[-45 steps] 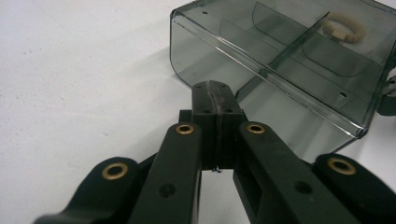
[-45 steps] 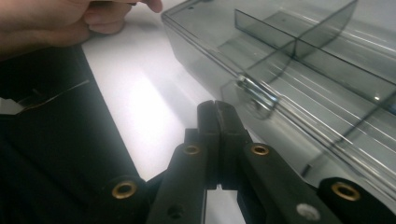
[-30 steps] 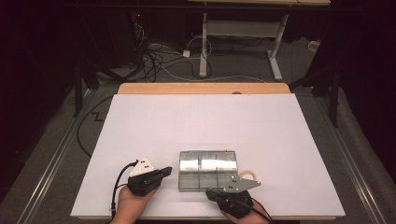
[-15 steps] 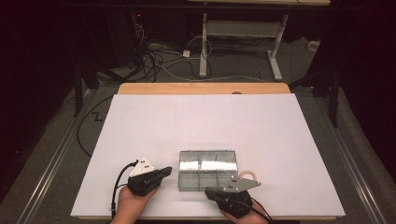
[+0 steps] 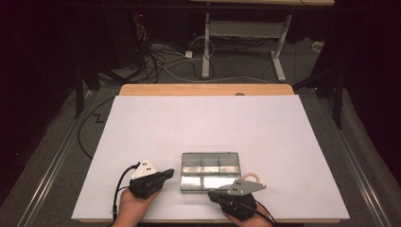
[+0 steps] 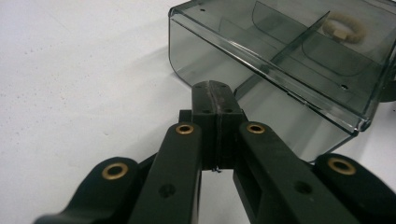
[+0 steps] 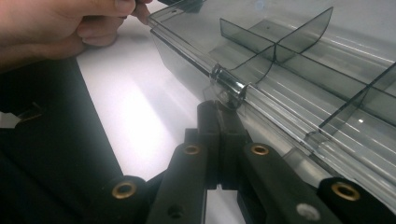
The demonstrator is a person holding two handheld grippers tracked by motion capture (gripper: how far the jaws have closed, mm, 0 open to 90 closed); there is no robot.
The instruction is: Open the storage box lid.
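One clear compartment box [image 5: 210,171] lies between the two tongs, the left tongs [image 5: 166,174] at one side and the right tongs [image 5: 213,194] at its near edge. Its dividers mark out six compartments. One pale ring [image 5: 250,177] sits just beyond the right tongs. Two hands hold them: left hand [image 5: 134,208], right hand [image 5: 246,221].

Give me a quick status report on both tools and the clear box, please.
Left tool and right tool shut, empty, tips at the box. Clear divided box flat on the white table. Small ring beside it; nothing in the way.
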